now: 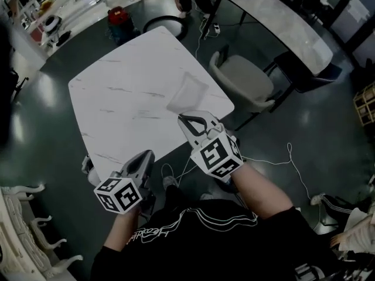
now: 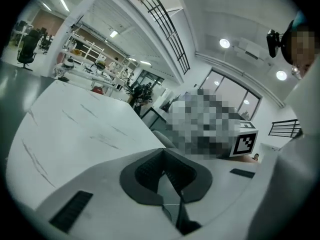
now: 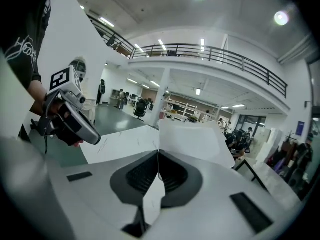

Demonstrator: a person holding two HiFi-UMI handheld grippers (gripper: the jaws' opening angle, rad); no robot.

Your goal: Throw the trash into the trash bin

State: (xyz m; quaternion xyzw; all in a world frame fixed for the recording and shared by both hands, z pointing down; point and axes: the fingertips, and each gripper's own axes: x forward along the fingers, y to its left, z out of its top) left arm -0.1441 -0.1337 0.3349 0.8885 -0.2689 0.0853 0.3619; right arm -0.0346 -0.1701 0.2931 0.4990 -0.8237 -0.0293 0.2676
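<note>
Both forearms out front, grippers tilted slightly down at near edge of table (image 1: 117,92). R gripper (image 1: 186,119) pinches white sheet (image 1: 187,92), held up over tabletop; R gripper view shows pads clamping sheet's edge. L gripper (image 1: 147,156) sits lower; its view shows jaws together, empty.

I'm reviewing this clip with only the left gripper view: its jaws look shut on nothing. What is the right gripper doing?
Observer: The right gripper is shut on a thin white sheet.
Operator: Is that sheet lying on the table?
Observer: No. The head view shows it sticking out ahead of the jaws, held above the white marbled table.
Operator: Where does my gripper sit relative to the other?
Observer: In the head view the left gripper is at the table's near edge, nearer the person than the right one.
</note>
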